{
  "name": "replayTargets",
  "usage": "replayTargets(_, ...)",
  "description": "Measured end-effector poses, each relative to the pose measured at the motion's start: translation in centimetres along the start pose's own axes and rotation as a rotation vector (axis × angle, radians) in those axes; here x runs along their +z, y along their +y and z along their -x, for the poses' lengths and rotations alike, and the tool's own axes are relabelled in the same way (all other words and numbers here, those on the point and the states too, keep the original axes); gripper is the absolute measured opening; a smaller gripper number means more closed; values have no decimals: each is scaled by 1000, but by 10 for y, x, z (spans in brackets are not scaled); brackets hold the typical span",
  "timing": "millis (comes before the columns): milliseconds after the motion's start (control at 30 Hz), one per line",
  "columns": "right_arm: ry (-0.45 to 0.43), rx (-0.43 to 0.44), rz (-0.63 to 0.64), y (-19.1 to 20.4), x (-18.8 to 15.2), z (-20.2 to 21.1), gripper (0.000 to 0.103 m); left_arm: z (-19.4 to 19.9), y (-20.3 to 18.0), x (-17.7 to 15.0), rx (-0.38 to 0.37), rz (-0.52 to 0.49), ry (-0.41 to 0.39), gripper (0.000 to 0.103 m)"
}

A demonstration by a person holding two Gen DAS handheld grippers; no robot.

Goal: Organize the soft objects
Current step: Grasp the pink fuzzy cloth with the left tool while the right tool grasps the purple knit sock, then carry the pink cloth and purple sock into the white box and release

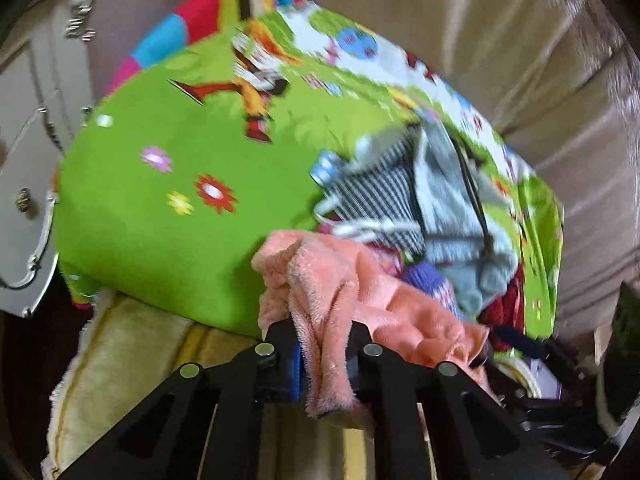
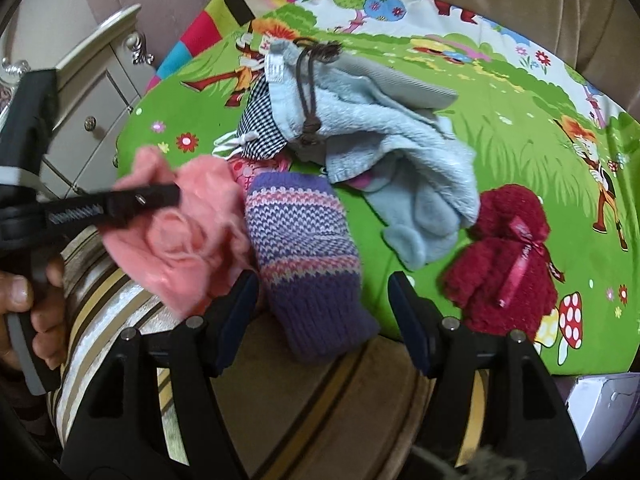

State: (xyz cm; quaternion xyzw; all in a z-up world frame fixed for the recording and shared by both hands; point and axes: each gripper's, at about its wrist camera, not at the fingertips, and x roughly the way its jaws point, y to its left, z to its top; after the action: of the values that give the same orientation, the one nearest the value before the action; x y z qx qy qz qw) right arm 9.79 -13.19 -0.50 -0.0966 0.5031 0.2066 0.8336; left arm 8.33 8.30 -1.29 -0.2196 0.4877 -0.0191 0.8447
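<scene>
Pink fleece (image 1: 320, 304) between left tongs (image 1: 324, 344)

Soft, even indoor light with no harsh glare, fisheye bending and dark corners ringing both views, motion blur smearing the left-wrist view and the pink cloth (image 2: 180, 224) at left of the right-wrist view.

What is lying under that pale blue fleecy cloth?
A black-and-white checked pouch pokes out from under the pale blue fleecy cloth, and a pink scrap shows at its lower edge. The rest is covered.
</scene>
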Motion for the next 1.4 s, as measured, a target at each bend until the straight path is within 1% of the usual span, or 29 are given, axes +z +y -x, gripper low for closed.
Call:
replayTargets(33,6,-1,2,1,1,-3,71,4,4,1,-1,15,-17,13)
replayTargets(133,26,-1,8,5,5,-11,71,11,15,3,-3,37,-32,13)
replayTargets(300,49,-6,24,10,12,-26,70,22,24,3,-9,37,-47,13)
replayTargets(367,58,-14,31,11,14,-33,58,26,26,0,-7,32,-51,13)
replayTargets(400,65,-15,35,12,14,-35,45,22,22,1,-5,29,-53,13)
replayTargets(433,69,-15,40,12,12,-36,36,24,20,-1,-4,22,-57,13)
replayTargets(500,58,-20,46,14,10,-33,29,28,17,-4,-2,8,-67,13)
replayTargets(567,37,-20,47,14,7,-27,27,32,15,-8,-3,-1,-72,13)
replayTargets(700,3,-3,39,12,1,-13,25,40,10,-18,-14,-8,-68,13)
replayTargets(900,-59,5,20,11,-10,12,25,51,0,-37,-35,-11,-33,13)
replayTargets(1033,-96,15,-5,8,-21,28,25,58,-8,-47,-69,2,-7,13)
replayTargets(1167,-138,26,-43,1,-33,48,25,69,-25,-57,-114,-6,12,13)
replayTargets(1267,-169,28,-74,-8,-45,64,25,77,-44,-64,-126,-37,11,12)
replayTargets(1400,-205,18,-120,-25,-65,85,25,89,-81,-71,-153,-124,-6,12)
